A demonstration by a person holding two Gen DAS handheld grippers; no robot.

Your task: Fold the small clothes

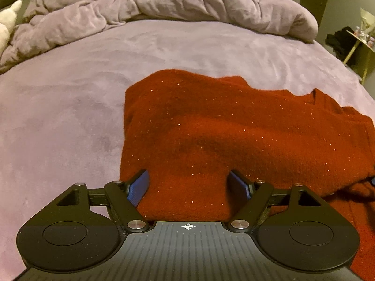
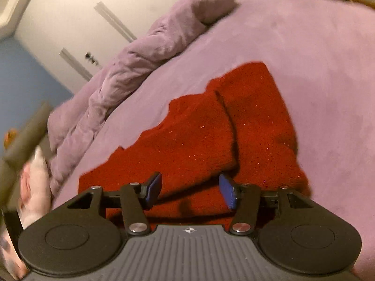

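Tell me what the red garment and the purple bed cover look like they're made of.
The red garment looks like a soft fuzzy knit, perhaps wool or acrylic, with tiny glittery specks that suggest metallic thread. The purple bed cover looks like a plush fleece or velvety microfibre: matte, with shaded brush marks in its nap. The exact fibres can't be told from here.

Right wrist view is smeared, so the pale thing (image 2: 35, 187) at the left edge is anyone's guess. Sweater (image 1: 234, 140) runs off the left view's right edge.

Dim warm indoor light; right wrist view motion-blurred, tilted; strong fisheye bending at edges.
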